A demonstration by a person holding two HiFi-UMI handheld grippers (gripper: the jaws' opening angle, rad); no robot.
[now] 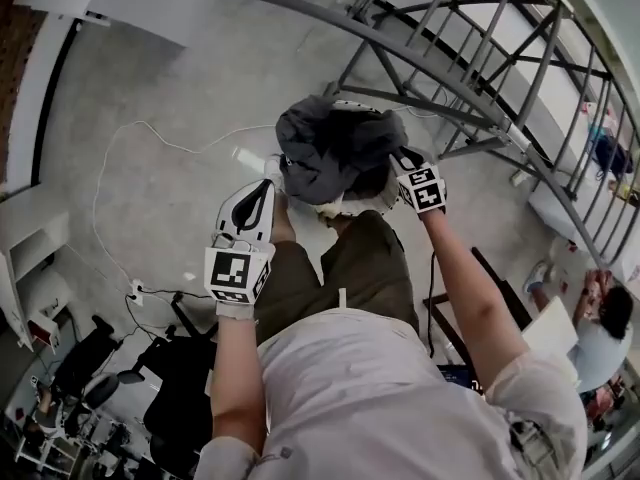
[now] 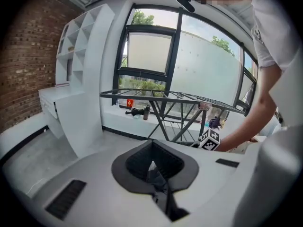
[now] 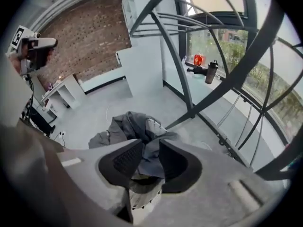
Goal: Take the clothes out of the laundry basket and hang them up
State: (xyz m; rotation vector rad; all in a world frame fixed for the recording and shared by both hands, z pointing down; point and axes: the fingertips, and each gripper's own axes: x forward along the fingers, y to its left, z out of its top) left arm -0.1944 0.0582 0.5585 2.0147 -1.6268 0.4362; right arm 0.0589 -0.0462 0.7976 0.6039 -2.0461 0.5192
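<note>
In the head view a white mesh laundry basket (image 1: 352, 206) stands on the floor in front of the person's knees, with a heap of grey clothes (image 1: 325, 143) on top. My right gripper (image 1: 397, 160) reaches into the heap's right side. In the right gripper view its jaws (image 3: 147, 157) stand a little apart with a fold of the grey clothes (image 3: 125, 126) lying between them, above the basket's mesh (image 3: 142, 197). My left gripper (image 1: 268, 183) is shut and holds nothing, its tip by the basket's left rim; it (image 2: 158, 174) points toward the drying rack (image 2: 165, 98).
A grey metal drying rack (image 1: 450, 78) spans the far side and right, just behind the basket. A white cable (image 1: 130, 158) runs across the concrete floor to a power strip (image 1: 135, 290). White shelving (image 1: 30, 238) and black chairs (image 1: 80, 358) stand at the left. Another person (image 1: 600, 338) sits at the right.
</note>
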